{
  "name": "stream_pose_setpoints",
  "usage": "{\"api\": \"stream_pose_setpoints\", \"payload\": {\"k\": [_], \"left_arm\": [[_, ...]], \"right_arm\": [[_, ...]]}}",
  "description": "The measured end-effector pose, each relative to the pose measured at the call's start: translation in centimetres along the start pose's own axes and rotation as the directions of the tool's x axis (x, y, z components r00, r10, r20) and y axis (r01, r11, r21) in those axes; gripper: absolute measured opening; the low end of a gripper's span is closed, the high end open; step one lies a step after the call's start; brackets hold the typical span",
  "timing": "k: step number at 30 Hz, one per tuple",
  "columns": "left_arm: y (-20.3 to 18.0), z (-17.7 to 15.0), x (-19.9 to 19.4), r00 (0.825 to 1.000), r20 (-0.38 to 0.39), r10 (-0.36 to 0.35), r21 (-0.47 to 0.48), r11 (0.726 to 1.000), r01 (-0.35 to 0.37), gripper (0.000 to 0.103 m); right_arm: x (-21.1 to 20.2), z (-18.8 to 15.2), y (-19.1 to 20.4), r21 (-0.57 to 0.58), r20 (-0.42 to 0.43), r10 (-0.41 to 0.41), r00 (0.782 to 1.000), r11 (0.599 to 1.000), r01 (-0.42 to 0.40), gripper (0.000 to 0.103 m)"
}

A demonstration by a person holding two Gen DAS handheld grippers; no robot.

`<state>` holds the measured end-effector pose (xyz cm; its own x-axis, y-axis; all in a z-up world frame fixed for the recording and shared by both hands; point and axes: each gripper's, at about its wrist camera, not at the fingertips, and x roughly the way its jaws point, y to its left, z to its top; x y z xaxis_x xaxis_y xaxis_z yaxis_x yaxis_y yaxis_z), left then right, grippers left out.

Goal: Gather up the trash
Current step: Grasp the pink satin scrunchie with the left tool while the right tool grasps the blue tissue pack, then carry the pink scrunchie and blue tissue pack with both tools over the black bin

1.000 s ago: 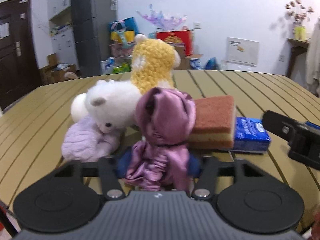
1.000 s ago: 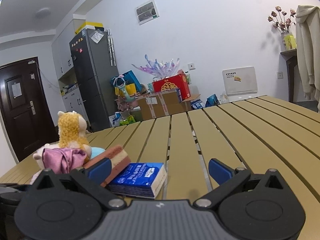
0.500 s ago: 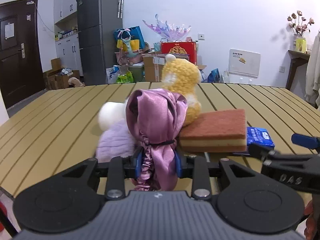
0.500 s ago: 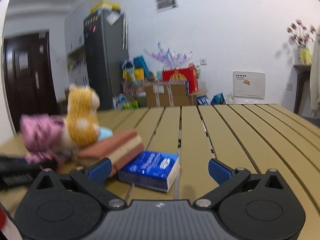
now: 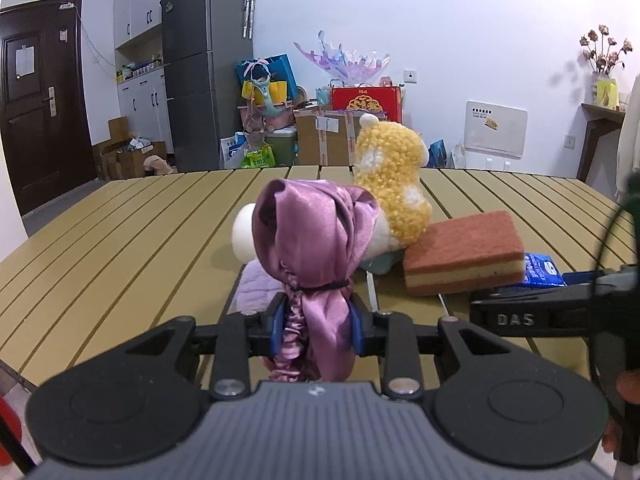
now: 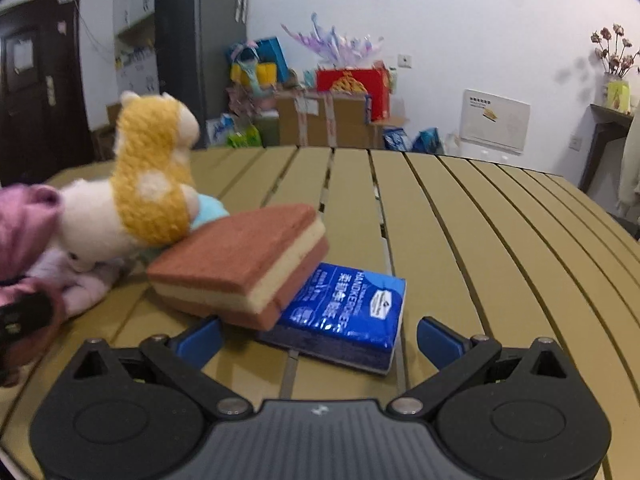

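My left gripper is shut on a purple satin cloth, a bundle tied with a black band and held just above the table. Behind it lie a white plush, a yellow plush and a brown-and-cream sponge. My right gripper is open and low over the table. A blue tissue pack lies between its fingers, untouched by the pads. The sponge rests partly on that pack. One of the right gripper's fingers shows at the right of the left wrist view.
The slatted tan table stretches away to the right and back. A lilac knitted piece lies under the white plush. Beyond the table stand a dark fridge, cardboard boxes and a dark door.
The left gripper has closed tighter on the purple cloth and drawn it up and back from the plush pile. The right gripper has swung left and come close to the tissue pack and sponge.
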<state>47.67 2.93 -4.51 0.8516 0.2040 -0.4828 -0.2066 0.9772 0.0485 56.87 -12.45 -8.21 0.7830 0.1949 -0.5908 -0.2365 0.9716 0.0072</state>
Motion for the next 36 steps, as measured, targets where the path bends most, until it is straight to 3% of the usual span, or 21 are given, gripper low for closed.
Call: {"api": "stream_pose_setpoints", "payload": {"k": [2,6,8,9,21,36], "left_arm": [[0.4,0.0,-0.1,1.000,0.000,-0.001,-0.003,1.000,0.001,0.031],[0.7,-0.3,-0.4,1.000,-0.001,-0.005,-0.007,1.000,0.005,0.031],[0.6,-0.1,-0.2,1.000,-0.008,-0.006,-0.013,1.000,0.006,0.031],[0.6,-0.1,-0.3,1.000,-0.009,-0.005,-0.015,1.000,0.005,0.031],[1.2,0.2,-1.9,1.000,-0.012,0.007,-0.028,1.000,-0.007,0.031],[1.9,-0.2,-6.5,1.000,-0.010,0.002,-0.031,1.000,-0.002,0.031]], "right_arm": [[0.8,0.6,0.5,-0.001,-0.044,-0.010,0.999,1.000,0.010,0.100],[1.5,1.9,1.1,0.014,-0.049,-0.040,0.998,0.999,0.041,0.096],[2.0,2.3,1.1,0.025,-0.065,-0.044,0.997,0.999,0.046,0.079],[2.1,2.4,1.1,0.039,-0.060,-0.034,0.998,0.999,0.036,0.077],[-0.6,1.3,-1.7,0.128,-0.048,0.070,0.996,0.990,-0.063,0.075],[-7.8,-1.2,-3.1,0.133,0.010,0.090,0.996,0.987,-0.090,0.075]]}}
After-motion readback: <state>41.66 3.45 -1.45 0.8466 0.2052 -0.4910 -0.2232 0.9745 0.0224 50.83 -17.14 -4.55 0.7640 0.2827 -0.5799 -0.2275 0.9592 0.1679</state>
